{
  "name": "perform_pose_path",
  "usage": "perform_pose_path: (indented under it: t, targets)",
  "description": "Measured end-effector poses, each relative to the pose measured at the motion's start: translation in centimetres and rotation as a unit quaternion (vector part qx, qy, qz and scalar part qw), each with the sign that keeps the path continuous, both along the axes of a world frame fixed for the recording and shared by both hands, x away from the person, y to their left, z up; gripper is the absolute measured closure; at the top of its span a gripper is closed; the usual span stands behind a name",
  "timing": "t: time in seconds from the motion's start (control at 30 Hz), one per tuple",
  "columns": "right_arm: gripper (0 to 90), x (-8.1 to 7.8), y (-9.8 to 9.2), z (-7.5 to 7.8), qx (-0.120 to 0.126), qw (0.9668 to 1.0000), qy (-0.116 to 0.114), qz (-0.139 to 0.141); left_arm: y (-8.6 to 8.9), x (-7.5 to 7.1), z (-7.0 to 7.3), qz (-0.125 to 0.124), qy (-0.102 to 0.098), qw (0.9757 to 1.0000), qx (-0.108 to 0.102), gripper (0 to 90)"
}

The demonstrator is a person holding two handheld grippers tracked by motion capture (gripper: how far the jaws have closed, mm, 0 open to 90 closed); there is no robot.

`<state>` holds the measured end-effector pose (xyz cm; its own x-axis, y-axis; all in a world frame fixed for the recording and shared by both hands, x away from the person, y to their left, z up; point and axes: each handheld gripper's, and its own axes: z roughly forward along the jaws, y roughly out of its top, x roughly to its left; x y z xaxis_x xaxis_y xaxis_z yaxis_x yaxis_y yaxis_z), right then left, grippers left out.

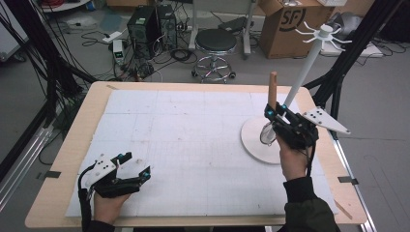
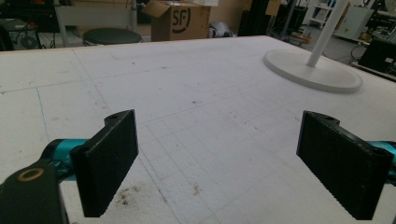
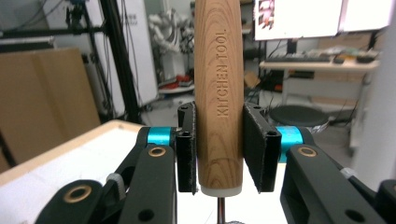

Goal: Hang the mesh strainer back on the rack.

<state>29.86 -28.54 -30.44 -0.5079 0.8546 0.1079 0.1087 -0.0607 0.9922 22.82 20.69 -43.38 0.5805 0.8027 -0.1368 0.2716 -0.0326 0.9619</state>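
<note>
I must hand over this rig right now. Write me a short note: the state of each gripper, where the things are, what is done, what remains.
Right gripper: shut on the wooden handle of a kitchen tool, held upright with the handle up; its wire head hangs over the base of the white rack.
Left gripper: open, holding nothing, low over the white mat at the near left.
Rack pole leans to the upper right; its hooks carry nothing.
Done: the tool is picked up.
Left, probably: hang the tool on a hook, then release.
</note>
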Motion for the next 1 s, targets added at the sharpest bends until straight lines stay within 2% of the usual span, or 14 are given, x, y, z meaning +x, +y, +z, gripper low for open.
perform_pose_path:
  t: [0.2,0.5,0.7,1.0]
  targets:
    - [68.2,-1.1,-1.1,1.8,0.014,0.999,-0.036,-0.022,-0.1,0.0,0.0,-0.001,0.0,1.0,0.0,13.2]
    - [68.2,-2.1,-2.1,3.5,0.033,0.9958,-0.071,-0.047,-0.1,0.0,0.0,0.0,-0.001,1.0,-0.001,13.2]
    - [68.2,-2.5,-2.6,4.3,0.043,0.9939,-0.085,-0.056,-0.1,0.0,0.0,0.0,0.0,1.0,-0.001,13.2]
    - [68.2,-2.8,-4.0,4.5,0.057,0.9925,-0.086,-0.066,-0.1,0.0,0.0,0.0,0.0,1.0,0.0,13.2]
